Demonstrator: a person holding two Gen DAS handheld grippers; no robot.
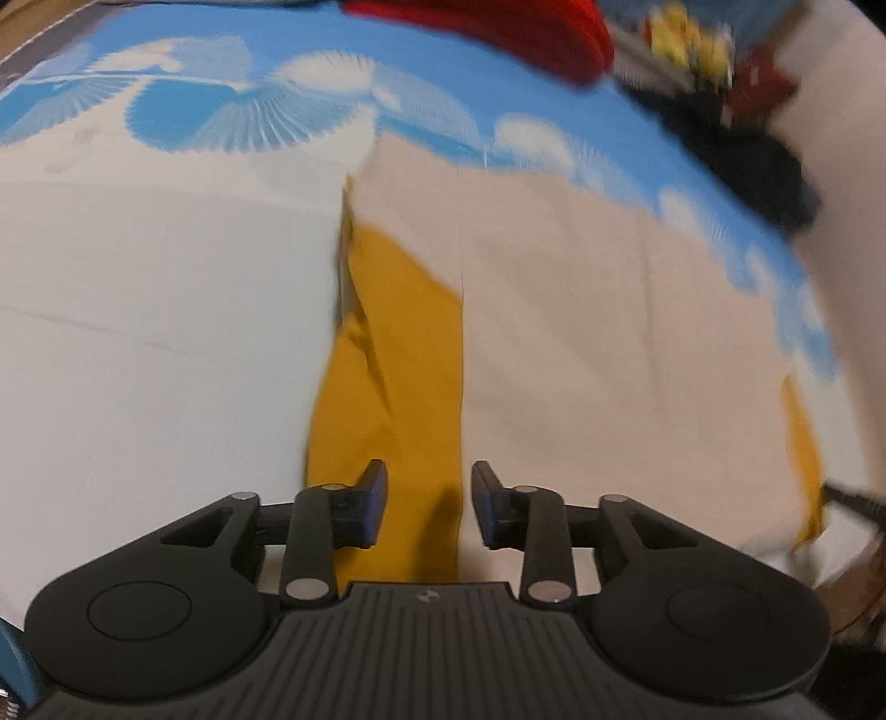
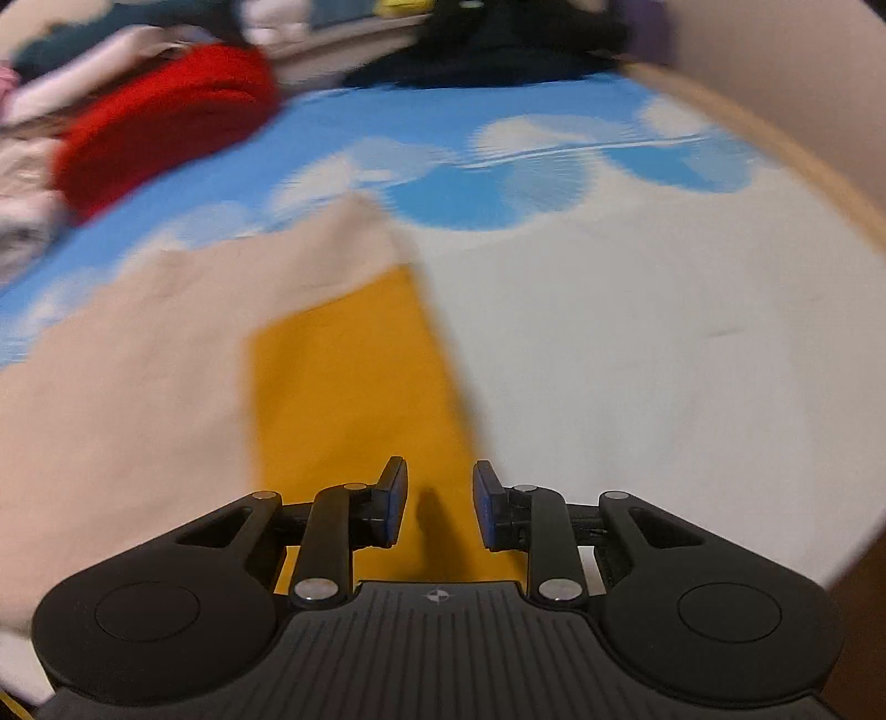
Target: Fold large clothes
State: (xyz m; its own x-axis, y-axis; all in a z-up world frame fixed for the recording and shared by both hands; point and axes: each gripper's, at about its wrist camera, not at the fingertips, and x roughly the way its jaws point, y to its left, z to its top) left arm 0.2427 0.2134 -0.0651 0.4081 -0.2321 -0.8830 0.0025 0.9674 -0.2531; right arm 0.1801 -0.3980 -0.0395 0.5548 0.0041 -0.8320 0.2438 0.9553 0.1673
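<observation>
Both my views are smeared with blur, so I cannot make out seams or which garment this is. In the left wrist view, the folded beige cloth with a mustard-yellow underside (image 1: 581,332) lies flat on the white sheet printed with blue and white fan shapes (image 1: 138,332); its far right edge is cut off by the frame. A red fabric heap (image 1: 498,33) and a dark jumble (image 1: 747,155) at the top are unreadable. My left gripper (image 1: 427,504) hangs partly open above the yellow strip, nothing between its fingers. In the right wrist view, my right gripper (image 2: 440,507) is also partly open, narrower, empty, above the yellow band of that cloth (image 2: 354,376).
</observation>
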